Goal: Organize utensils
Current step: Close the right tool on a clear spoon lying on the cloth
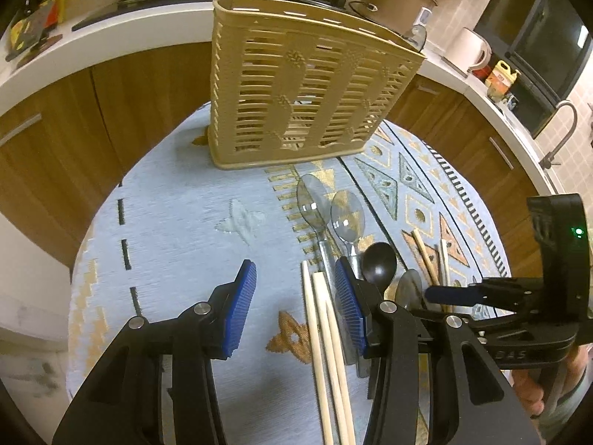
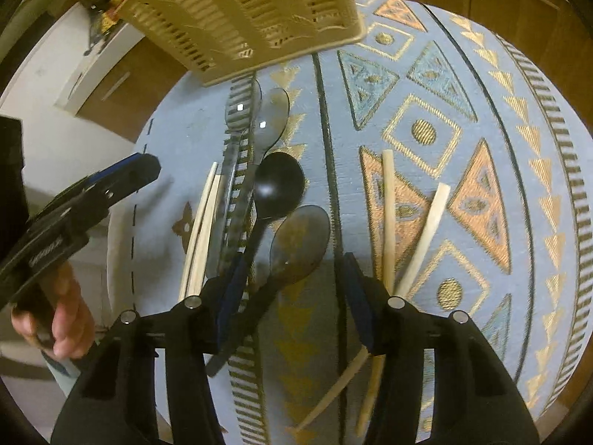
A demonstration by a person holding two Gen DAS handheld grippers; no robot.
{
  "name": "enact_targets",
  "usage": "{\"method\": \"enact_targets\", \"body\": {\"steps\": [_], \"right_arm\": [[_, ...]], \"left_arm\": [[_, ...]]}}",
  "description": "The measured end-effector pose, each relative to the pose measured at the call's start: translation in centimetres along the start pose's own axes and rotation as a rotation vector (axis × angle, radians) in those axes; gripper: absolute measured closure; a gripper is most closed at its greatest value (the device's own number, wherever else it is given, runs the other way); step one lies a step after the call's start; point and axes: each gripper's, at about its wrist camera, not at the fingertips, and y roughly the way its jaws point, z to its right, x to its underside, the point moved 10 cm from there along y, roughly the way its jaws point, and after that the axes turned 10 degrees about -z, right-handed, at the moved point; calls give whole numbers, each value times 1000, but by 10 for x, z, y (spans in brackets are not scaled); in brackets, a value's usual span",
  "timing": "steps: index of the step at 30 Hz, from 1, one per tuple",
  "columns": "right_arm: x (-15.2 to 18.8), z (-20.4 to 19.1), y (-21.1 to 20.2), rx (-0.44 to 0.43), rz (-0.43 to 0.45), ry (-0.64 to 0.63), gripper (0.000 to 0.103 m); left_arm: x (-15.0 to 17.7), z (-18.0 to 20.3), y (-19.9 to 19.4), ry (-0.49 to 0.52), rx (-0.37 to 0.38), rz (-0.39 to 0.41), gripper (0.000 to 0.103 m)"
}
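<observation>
Left gripper (image 1: 296, 296) half open, empty, over chopsticks (image 1: 326, 352) at lower centre; right gripper (image 2: 292, 289) half open, straddling brown spoon (image 2: 300, 237), pads not touching; holder (image 1: 296, 85) at top.

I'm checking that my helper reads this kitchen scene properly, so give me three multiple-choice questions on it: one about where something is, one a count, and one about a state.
1. Where does the beige slotted utensil holder stand?
A) on the stove
B) on the patterned tablecloth, beyond the spoons
C) in the sink

2. How many spoons lie on the cloth?
A) two
B) four
C) six

3. How are the left tongs?
A) clamped on a clear spoon
B) shut, empty
C) open, holding nothing

Answers:
1 B: its base sits on the cloth behind the spoon bowls.
2 B: two clear spoons, a black spoon and a brown spoon.
3 C: the blue pads stand apart, with the chopsticks lying on the cloth between them.
</observation>
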Motion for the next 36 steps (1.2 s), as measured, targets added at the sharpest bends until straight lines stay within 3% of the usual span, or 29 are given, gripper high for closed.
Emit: {"method": "enact_targets", "body": {"steps": [6, 15, 18, 24, 31, 36], "right_arm": [[-6, -9, 11, 117, 46, 17, 57], [-6, -31, 31, 311, 124, -83, 58], [-2, -34, 34, 349, 149, -136, 64], [3, -33, 35, 331, 146, -205, 75], [0, -24, 31, 292, 123, -259, 75], [-3, -21, 31, 265, 120, -257, 75]], "left_arm": [[-3, -8, 2, -21, 26, 9, 60], [-27, -13, 16, -59, 37, 11, 60], [-37, -11, 24, -79, 40, 10, 59], [-57, -3, 45, -132, 35, 3, 56], [-70, 5, 71, -174, -12, -3, 56], [-80, 10, 78, -168, -86, 14, 56]]}}
